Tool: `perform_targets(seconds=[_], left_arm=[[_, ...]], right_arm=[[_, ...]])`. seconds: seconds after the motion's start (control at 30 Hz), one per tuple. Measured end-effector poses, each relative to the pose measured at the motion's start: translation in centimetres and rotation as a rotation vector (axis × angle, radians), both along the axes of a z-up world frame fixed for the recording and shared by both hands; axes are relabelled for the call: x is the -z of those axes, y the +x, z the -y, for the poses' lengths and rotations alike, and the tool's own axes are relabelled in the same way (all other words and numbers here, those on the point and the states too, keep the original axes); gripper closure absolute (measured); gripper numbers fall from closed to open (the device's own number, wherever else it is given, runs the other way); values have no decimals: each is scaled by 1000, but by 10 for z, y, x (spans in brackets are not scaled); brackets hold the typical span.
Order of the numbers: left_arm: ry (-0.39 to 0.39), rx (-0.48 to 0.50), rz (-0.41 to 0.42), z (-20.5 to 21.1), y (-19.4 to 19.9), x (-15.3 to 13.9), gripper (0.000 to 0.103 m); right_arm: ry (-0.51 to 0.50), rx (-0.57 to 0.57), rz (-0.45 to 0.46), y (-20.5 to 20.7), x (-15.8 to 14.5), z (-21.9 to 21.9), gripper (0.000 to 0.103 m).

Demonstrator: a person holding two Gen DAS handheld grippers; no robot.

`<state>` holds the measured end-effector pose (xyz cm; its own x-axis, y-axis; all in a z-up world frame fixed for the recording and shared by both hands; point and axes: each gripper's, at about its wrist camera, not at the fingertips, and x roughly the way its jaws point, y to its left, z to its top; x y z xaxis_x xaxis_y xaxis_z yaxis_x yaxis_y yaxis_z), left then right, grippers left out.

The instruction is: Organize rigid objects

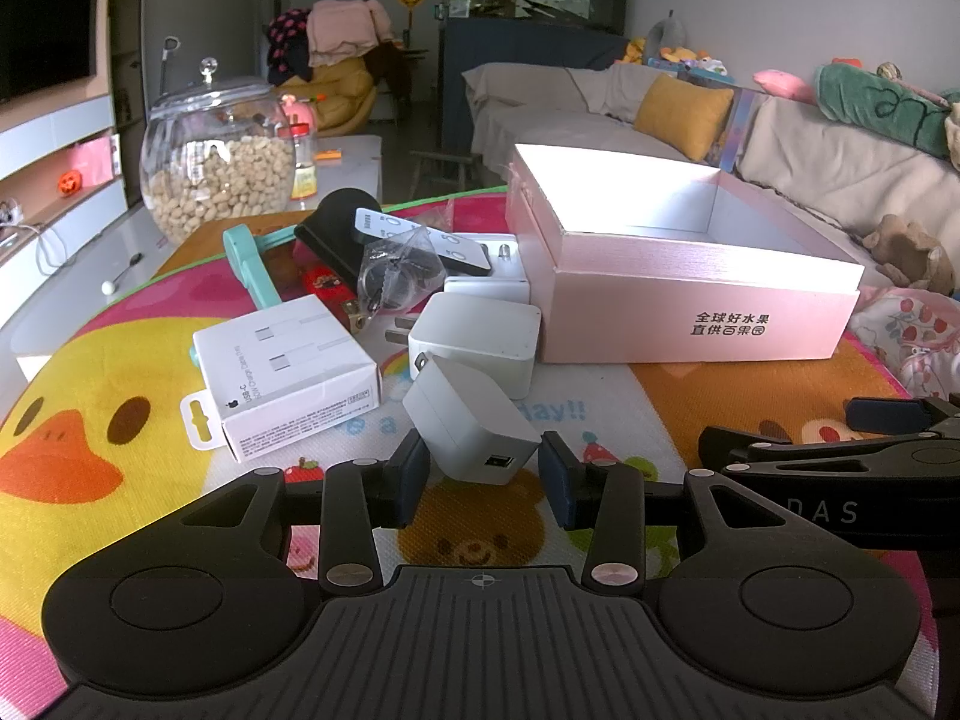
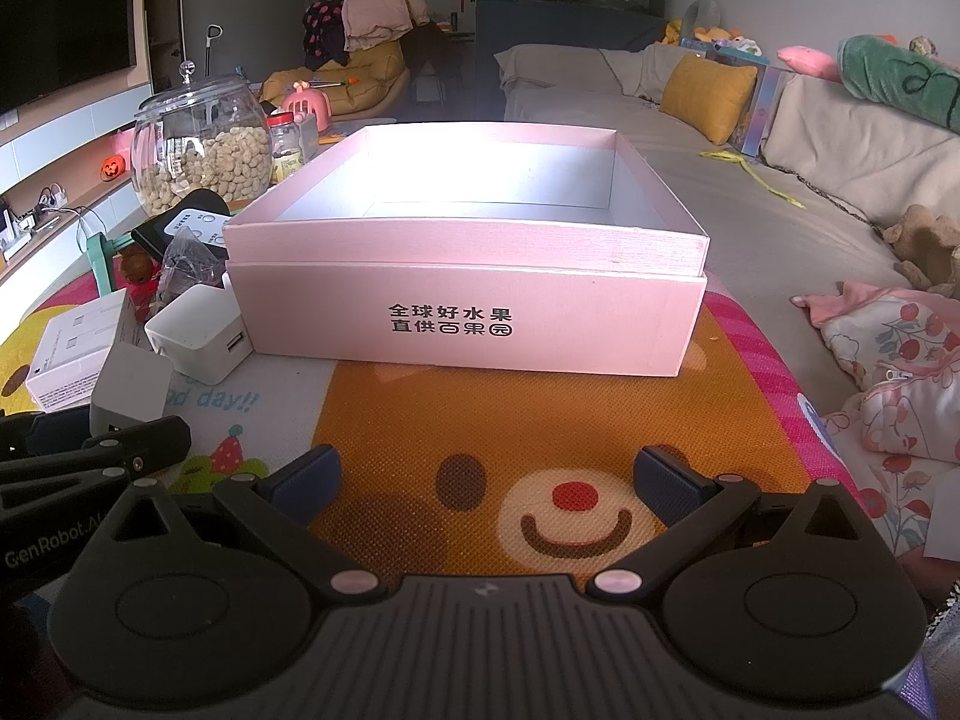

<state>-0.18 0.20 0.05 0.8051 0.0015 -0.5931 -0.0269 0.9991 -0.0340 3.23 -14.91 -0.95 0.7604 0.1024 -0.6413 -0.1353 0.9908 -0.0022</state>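
- Two claws here, and the left claw (image 1: pixel 480 474) is the one that matters: its pads sit on either side of the small white charger (image 1: pixel 471 429), which lies tilted on the mat with its USB port facing the camera and its prongs pointing away to the upper left. Looks like it's just about pinching it; hard to say if both pads are touching yet.
- The pink box (image 1: pixel 690 294), open and empty, sits ahead and to the right of that charger, so the carry would go rightward.
- The right claw (image 2: pixel 483 480) is spread wide, holding nothing, hovering over the bear print right in front of the box.
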Motion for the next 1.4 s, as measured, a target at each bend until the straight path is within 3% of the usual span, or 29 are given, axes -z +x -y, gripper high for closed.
perform_targets(seconds=[1.4], left_arm=[[32, 0, -1, 5, 1, 0, 58]], right_arm=[[-3, -2, 0, -1, 0, -1, 0]])
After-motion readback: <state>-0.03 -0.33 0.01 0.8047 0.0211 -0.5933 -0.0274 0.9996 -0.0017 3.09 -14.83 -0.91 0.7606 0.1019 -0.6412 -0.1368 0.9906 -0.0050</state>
